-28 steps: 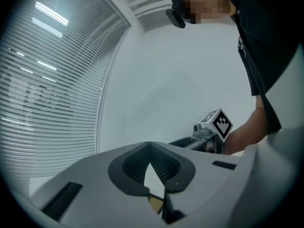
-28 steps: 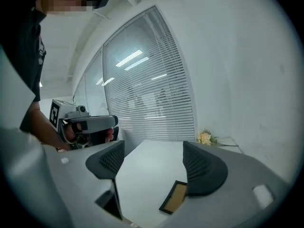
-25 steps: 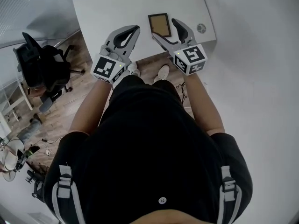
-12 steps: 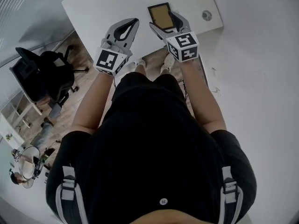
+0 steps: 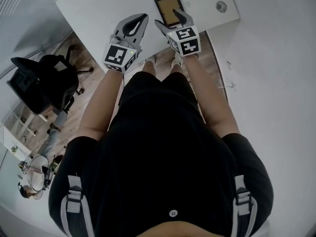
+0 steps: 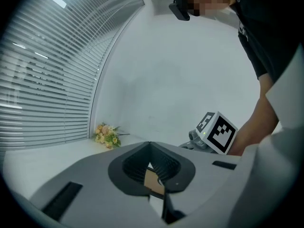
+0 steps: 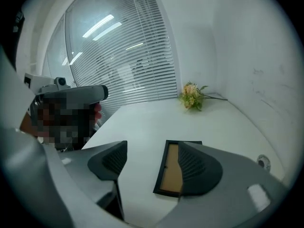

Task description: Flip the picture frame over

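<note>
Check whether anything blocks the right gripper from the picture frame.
Nothing visible does: only bare table lies between the right gripper, its empty fingers closing, and the picture frame. The flowers sit far behind.

- We've got one white table (image 5: 98,9), plain flat top, pushed up against a white wall on its far and right sides.
- A picture frame (image 5: 168,10) lies flat on it, black border around a brown middle, towards the right half and close to the near edge.
- A small round disc (image 5: 220,6) sits in the tabletop to the right of the frame, apart from it, by the right-hand corner.
- A little bunch of yellowish flowers (image 7: 192,96) lies at the far end by the wall, well apart from the frame.
</note>
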`<action>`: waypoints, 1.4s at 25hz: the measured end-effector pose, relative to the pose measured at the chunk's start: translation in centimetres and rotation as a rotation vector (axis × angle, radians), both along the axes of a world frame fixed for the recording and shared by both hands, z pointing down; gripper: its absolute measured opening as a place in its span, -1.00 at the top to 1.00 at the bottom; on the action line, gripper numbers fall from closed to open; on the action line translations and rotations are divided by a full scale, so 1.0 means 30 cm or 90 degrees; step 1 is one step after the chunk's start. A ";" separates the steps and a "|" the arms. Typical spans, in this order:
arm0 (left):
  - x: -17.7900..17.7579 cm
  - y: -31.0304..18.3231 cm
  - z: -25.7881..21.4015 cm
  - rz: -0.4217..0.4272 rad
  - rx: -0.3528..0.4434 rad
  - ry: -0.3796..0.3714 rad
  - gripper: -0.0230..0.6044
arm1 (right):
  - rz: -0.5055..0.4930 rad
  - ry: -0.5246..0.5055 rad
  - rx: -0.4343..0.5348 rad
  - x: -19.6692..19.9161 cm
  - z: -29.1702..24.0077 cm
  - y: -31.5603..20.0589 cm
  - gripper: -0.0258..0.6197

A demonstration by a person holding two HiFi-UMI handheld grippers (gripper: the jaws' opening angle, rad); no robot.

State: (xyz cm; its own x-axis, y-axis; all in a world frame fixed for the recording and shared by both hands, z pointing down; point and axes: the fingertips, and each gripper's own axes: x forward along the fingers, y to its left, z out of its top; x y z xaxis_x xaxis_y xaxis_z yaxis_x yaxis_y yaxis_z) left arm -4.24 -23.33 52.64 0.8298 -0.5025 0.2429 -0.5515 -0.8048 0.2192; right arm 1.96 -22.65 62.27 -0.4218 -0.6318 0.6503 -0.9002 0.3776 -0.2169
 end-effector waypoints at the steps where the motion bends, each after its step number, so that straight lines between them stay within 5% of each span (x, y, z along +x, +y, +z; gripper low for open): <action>1: 0.000 -0.002 0.017 0.002 -0.002 -0.003 0.91 | 0.003 0.005 -0.005 0.001 0.017 -0.002 -0.15; 14: -0.004 -0.013 0.159 0.015 -0.028 -0.051 0.91 | 0.020 0.063 -0.081 0.008 0.227 0.023 0.12; 35: 0.014 0.018 0.216 0.019 -0.040 -0.025 0.91 | 0.046 0.140 -0.136 -0.005 0.351 0.043 0.52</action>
State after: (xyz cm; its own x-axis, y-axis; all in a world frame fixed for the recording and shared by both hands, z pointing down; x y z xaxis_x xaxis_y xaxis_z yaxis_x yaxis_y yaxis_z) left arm -3.82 -22.79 59.14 0.8335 -0.4604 0.3053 -0.5365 -0.8066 0.2483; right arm 1.81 -21.37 72.80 -0.2152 -0.4947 0.8420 -0.9572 0.2777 -0.0815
